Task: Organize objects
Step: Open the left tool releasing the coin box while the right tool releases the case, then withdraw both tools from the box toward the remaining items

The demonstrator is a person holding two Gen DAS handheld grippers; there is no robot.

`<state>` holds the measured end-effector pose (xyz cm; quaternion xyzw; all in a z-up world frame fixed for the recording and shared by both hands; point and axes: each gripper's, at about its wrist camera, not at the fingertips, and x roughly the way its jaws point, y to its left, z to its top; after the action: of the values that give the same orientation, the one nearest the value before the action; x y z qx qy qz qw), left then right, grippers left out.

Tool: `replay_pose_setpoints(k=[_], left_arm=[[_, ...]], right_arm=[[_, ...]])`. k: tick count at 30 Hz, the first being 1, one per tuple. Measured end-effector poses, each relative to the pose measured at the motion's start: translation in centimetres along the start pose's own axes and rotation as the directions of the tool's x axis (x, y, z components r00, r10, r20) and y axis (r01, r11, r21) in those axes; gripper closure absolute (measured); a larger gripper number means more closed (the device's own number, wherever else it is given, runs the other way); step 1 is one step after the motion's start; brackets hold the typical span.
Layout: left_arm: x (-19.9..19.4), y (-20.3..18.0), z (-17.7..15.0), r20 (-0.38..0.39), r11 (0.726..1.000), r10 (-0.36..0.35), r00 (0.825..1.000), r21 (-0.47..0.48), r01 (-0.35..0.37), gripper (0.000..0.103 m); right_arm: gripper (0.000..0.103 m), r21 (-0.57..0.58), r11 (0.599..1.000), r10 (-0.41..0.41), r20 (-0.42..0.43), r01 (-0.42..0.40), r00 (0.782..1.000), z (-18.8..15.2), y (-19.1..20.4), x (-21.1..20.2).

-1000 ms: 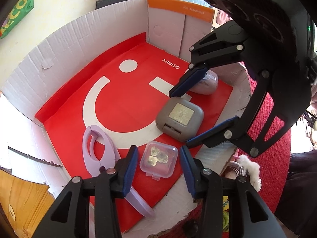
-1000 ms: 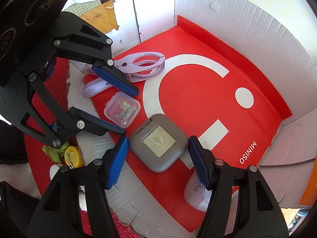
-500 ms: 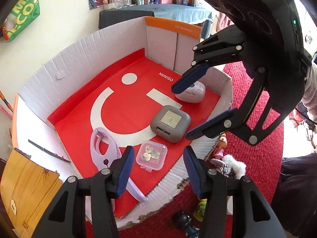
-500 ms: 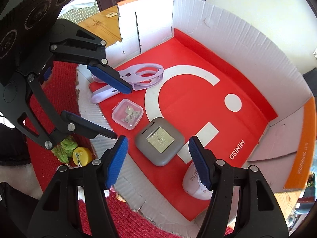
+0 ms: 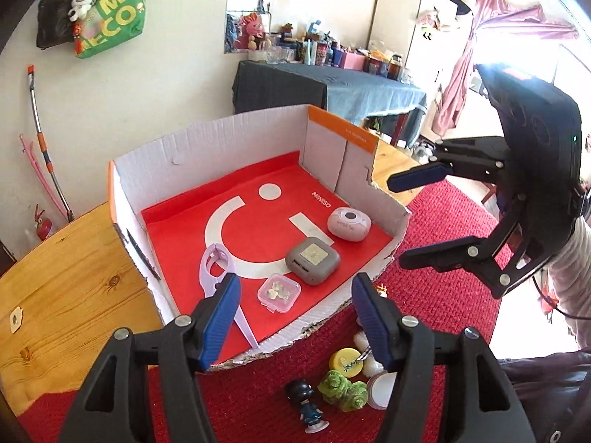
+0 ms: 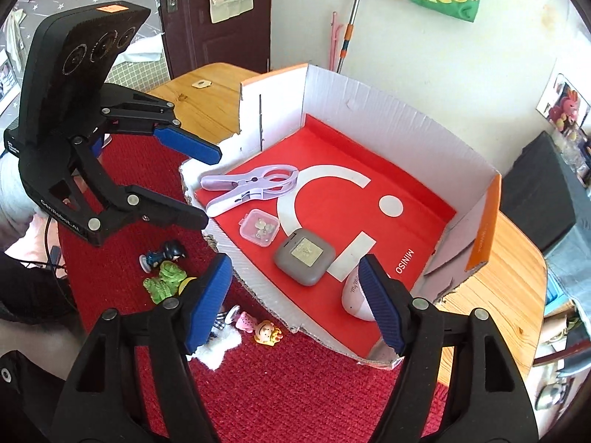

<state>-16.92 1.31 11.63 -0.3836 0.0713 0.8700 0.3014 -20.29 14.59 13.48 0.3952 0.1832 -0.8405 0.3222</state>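
A cardboard box [image 5: 207, 136] with a red floor holds a lilac clip [image 5: 214, 264], a small clear pink case [image 5: 279, 291], a grey square case [image 5: 312, 260] and a white oval gadget [image 5: 349, 224]. The same box [image 6: 399, 107] shows in the right wrist view with the clip [image 6: 251, 184], clear case [image 6: 258, 227], grey case [image 6: 303, 256] and white gadget [image 6: 354, 295]. My left gripper [image 5: 293, 317] is open and empty, above the box's near rim. My right gripper [image 6: 295, 302] is open and empty, above the rim by the grey case.
Small toys lie on the red mat [image 5: 436, 295] outside the box: a dark-haired figurine [image 5: 306, 402], a green plush [image 5: 343, 387], a yellow cap [image 5: 345, 361], a crowned doll [image 6: 266, 332]. The box stands on a wooden table [image 5: 66, 288]. A cluttered dark table [image 5: 325, 85] stands behind.
Both grippers have pulled up and back out of the box, still open and empty. The objects inside the box have not moved.
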Motion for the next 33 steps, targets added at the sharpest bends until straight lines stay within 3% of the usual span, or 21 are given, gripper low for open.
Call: replay_pose_setpoints(k=[6, 11, 19, 23, 27, 33], left_arm=[[-2.5, -1.0, -1.1, 0.081, 0.997, 0.057, 0.995, -0.051, -0.053, 0.028], [-3.8, -1.8, -3.5, 0.144, 0.983, 0.161, 0.976, -0.114, -0.145, 0.018], [-4.2, -3.2, -8.0, 0.163, 0.954, 0.236, 0.958, -0.225, -0.197, 0.014], [-3.6, -3.5, -9.9, 0.157, 0.934, 0.273, 0.949, -0.278, -0.222, 0.013], [-2.3, -3.5, -12.0, 0.125, 0.919, 0.273, 0.954, -0.326, -0.22, 0.012], [-1.0, -3.2, -13.5, 0.066, 0.905, 0.283, 0.957, -0.349, -0.244, 0.012]], right_arm=[[0.024, 0.081, 0.995, -0.07, 0.077, 0.064, 0.995, -0.7, 2.1, -3.1], [0.017, 0.146, 0.985, -0.108, 0.147, 0.086, 0.983, -2.6, 3.6, -5.2], [0.014, 0.36, 0.916, -0.258, 0.191, 0.177, 0.947, -8.3, 4.3, -5.3], [0.01, 0.41, 0.9, -0.249, 0.198, 0.151, 0.948, -9.8, 5.3, -4.3], [0.009, 0.418, 0.894, -0.257, 0.186, 0.161, 0.948, -10.8, 5.9, -3.2], [0.009, 0.434, 0.894, -0.189, 0.147, 0.109, 0.971, -11.4, 6.1, -0.6]])
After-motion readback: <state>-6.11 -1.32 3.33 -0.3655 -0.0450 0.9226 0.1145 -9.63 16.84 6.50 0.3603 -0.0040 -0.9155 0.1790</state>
